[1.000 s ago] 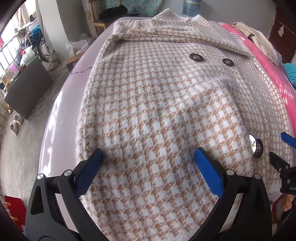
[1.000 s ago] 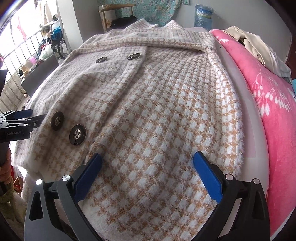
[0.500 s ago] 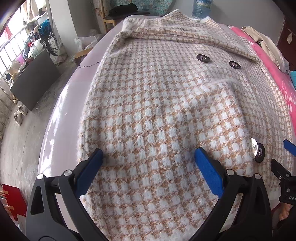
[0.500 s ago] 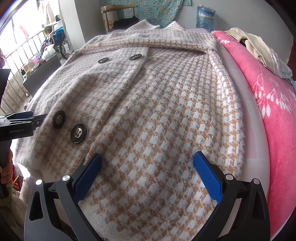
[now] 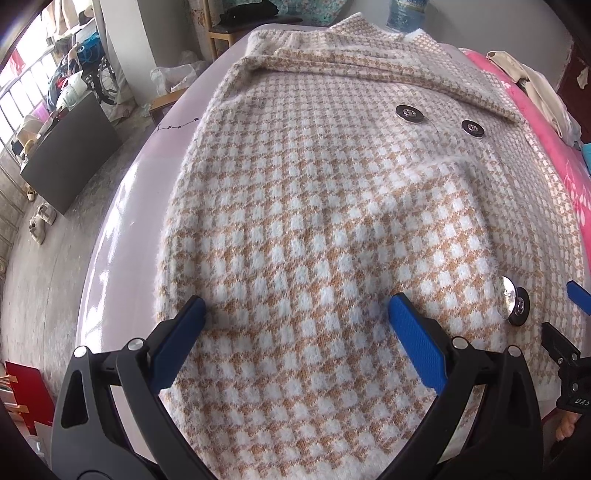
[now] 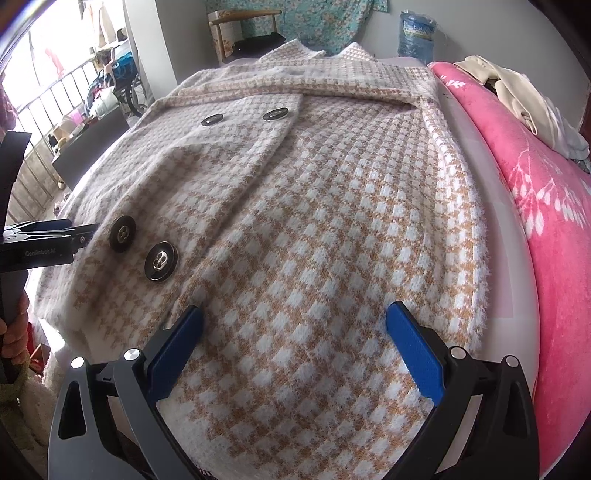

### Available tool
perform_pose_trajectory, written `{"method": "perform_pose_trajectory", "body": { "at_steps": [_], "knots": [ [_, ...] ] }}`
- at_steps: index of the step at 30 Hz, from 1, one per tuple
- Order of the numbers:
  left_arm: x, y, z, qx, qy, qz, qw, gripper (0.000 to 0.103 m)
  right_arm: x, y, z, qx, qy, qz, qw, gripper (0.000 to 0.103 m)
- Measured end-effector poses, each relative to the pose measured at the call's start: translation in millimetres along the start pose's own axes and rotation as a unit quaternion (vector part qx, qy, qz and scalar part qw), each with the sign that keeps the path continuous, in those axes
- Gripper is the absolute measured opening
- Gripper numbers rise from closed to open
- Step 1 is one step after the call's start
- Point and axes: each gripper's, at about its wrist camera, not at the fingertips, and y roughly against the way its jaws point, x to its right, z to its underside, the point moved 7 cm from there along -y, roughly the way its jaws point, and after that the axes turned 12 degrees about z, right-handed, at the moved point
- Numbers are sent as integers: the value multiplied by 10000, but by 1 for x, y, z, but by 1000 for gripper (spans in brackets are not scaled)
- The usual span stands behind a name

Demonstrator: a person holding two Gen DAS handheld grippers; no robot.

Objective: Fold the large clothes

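Observation:
A large tan-and-white houndstooth coat (image 5: pixel 325 206) lies spread on a pale table (image 5: pixel 122 236), collar at the far end, with dark buttons (image 5: pixel 408 112). It also fills the right wrist view (image 6: pixel 332 229), with two buttons (image 6: pixel 161 261) near its left side. My left gripper (image 5: pixel 297 310) is open and empty, hovering over the coat's near left hem. My right gripper (image 6: pixel 293 314) is open and empty over the near right hem. The left gripper shows at the left edge of the right wrist view (image 6: pixel 48 236).
A pink floral blanket (image 6: pixel 546 206) with a beige garment (image 6: pixel 517 96) on it lies to the right of the table. A water jug (image 6: pixel 415 35) and wooden shelf (image 6: pixel 243 26) stand behind. A dark box (image 5: pixel 70 147) and shoes (image 5: pixel 40 221) are on the floor at left.
Both grippers stay open and have shifted slightly; the coat has not moved.

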Motion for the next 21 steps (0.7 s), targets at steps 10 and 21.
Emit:
{"method": "perform_pose_trajectory", "body": {
  "at_steps": [10,21],
  "knots": [
    [0,1,-1,57,-33,29,10000,96,2,-2,-2,-36,-134,148,9998,97],
    [-13,28,2,431,-162,342,9984,96,1,-6,-1,-179,-206,266,9993,97]
  ]
}}
